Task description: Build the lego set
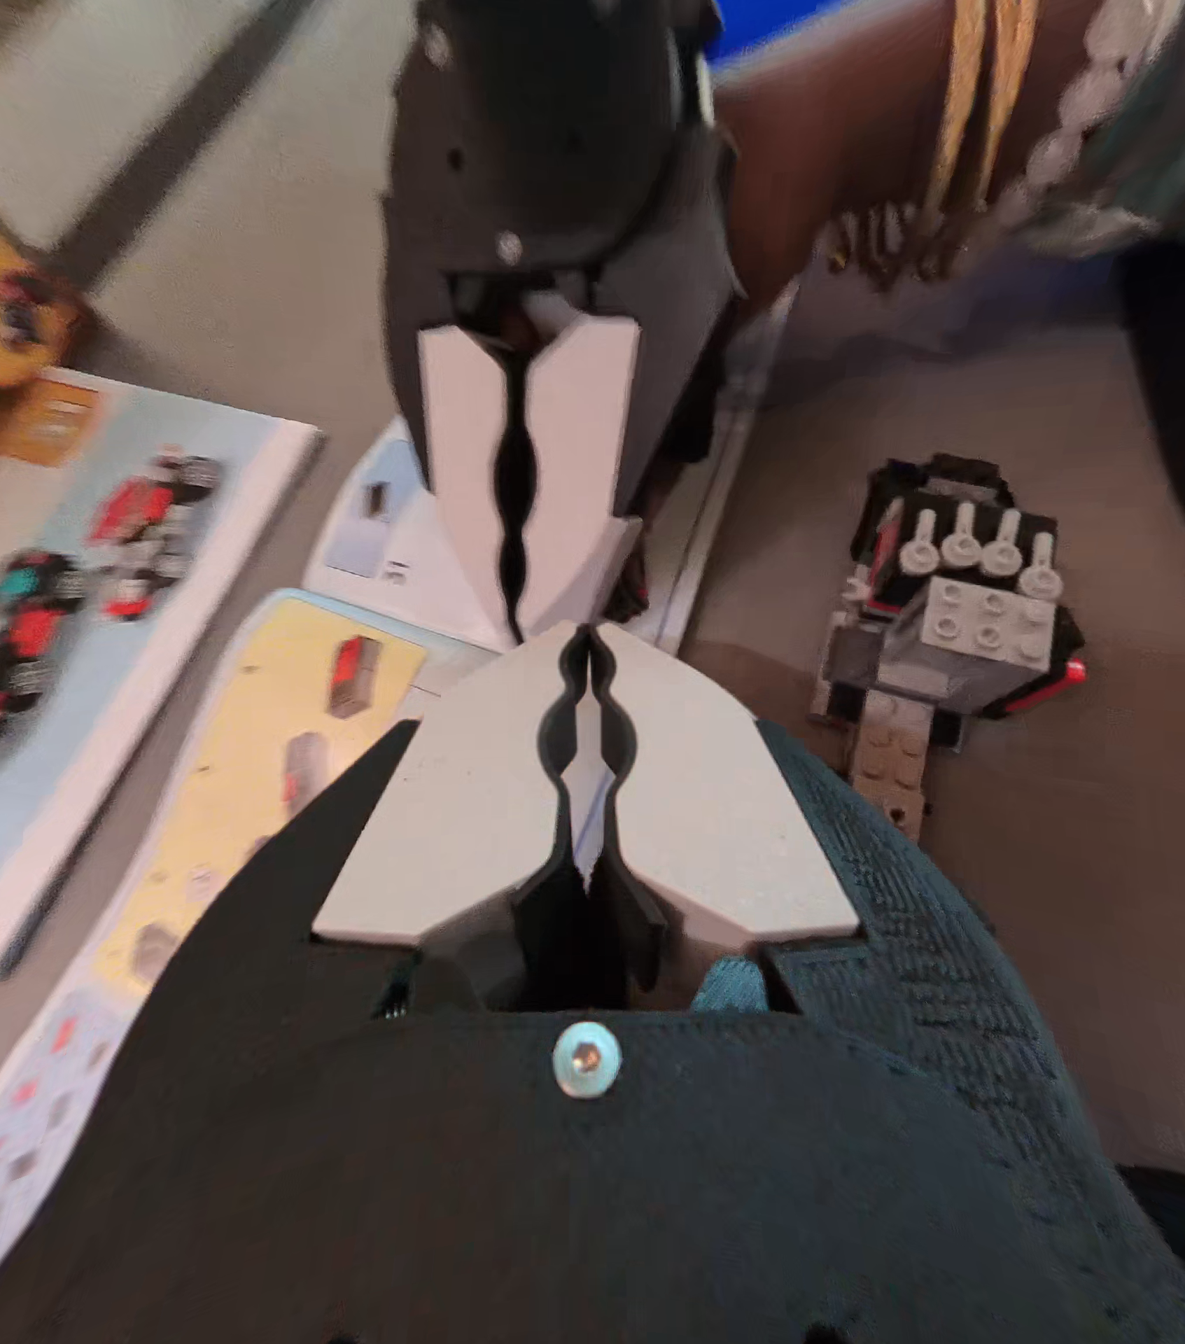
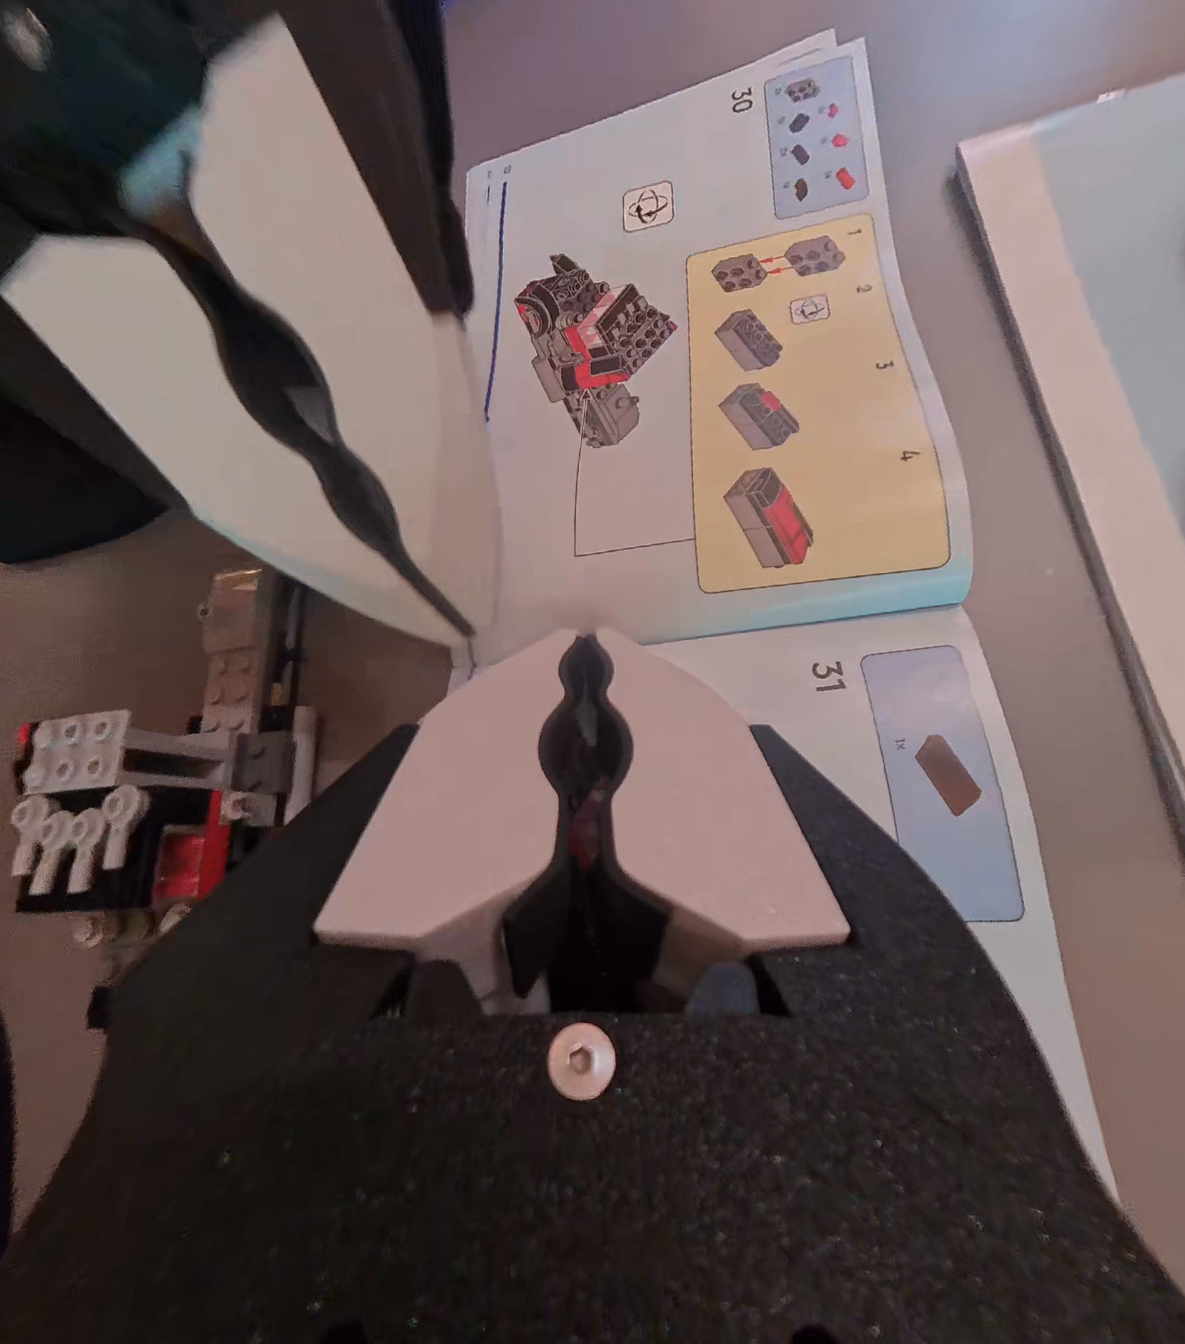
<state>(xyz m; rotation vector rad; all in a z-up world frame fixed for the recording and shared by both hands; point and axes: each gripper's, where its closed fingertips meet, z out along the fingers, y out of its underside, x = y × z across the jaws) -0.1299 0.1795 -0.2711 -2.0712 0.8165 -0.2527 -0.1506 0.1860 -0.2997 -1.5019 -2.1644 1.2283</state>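
A smooth grey-beige tabletop (image 1: 1011,451) fills most of both views, lit evenly and softly. In the left wrist view a dark straight band (image 1: 160,145) crosses the upper left, a pale metal strip (image 1: 713,524) runs down the middle, and a bright blue patch (image 1: 756,29) sits at the top edge. Much is motion-blurred.

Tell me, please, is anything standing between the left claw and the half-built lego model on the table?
Nothing visible does. The lego model lies right of the shut left claw, with only bare table between them. The right claw is straight ahead of it, not on that side.
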